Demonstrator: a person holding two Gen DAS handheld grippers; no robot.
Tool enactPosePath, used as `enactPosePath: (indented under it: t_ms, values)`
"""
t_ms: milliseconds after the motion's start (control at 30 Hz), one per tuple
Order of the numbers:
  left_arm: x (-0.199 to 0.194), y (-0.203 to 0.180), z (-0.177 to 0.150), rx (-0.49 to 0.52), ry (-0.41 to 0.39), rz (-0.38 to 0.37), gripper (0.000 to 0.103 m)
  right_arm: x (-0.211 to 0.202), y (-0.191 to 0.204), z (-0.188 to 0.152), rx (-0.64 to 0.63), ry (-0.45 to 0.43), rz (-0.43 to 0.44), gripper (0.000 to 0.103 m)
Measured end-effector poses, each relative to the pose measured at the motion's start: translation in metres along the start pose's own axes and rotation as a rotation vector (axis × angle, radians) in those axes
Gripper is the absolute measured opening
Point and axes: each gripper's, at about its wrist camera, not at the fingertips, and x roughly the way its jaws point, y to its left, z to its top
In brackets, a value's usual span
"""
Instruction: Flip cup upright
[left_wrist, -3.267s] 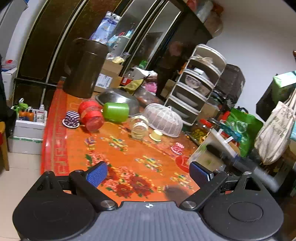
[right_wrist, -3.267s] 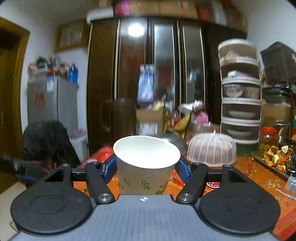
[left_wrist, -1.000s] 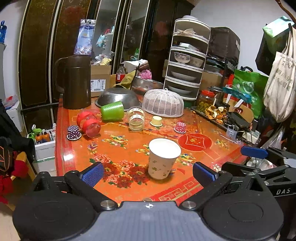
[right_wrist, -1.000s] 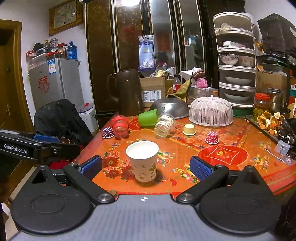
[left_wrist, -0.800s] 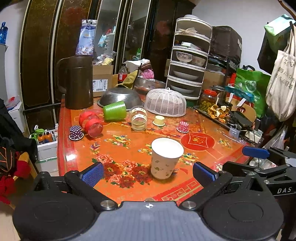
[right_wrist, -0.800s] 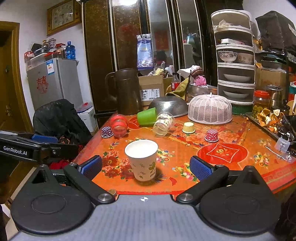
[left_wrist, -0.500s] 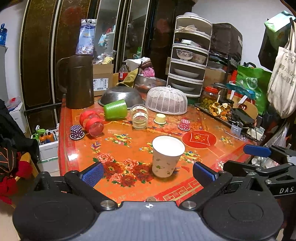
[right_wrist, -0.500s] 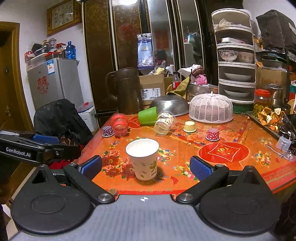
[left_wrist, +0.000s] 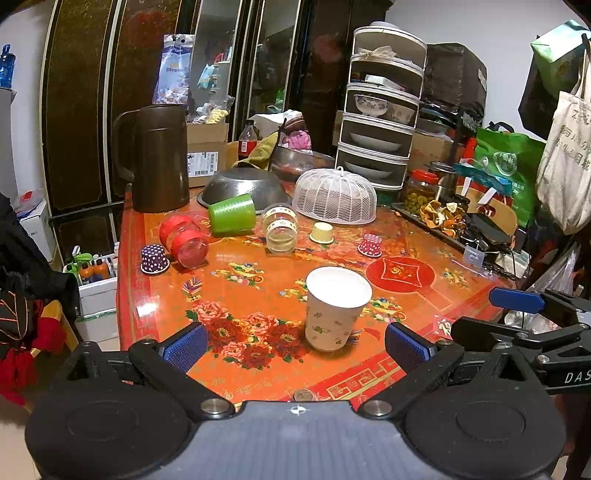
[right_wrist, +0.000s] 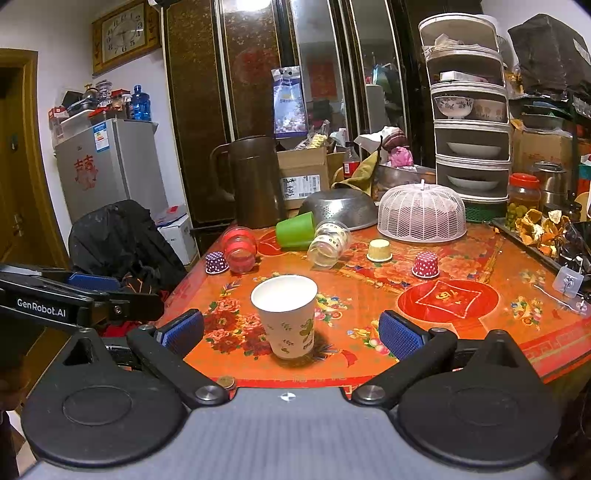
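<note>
While both tools hang back off the near edge, the white paper cup with little leaf prints (right_wrist: 287, 318) stands upright, mouth up, on the orange floral tablecloth (right_wrist: 461, 321) near the front. The right gripper (right_wrist: 290, 332) has its blue pads spread wide, nothing between them. Same deal with the left gripper (left_wrist: 295, 345): wide apart, holding nothing. Behind the cup, a green plastic cup (left_wrist: 232, 213) lies on its side.
</note>
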Motion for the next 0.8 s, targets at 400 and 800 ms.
enactPosePath:
  t_ms: [400, 800]
  values:
    - [0.0017, -0.0005, -0.0004, 0.001, -0.002, 0.007, 0.103, -0.0004, -0.0004, -0.0004, 0.001, -0.004, 0.001, 0.102]
    - [0.0047, 0.0006, 0.0002, -0.002, 0.005, 0.007, 0.103, -0.0007, -0.0018, 0.0003, 0.004, -0.006, 0.001, 0.102]
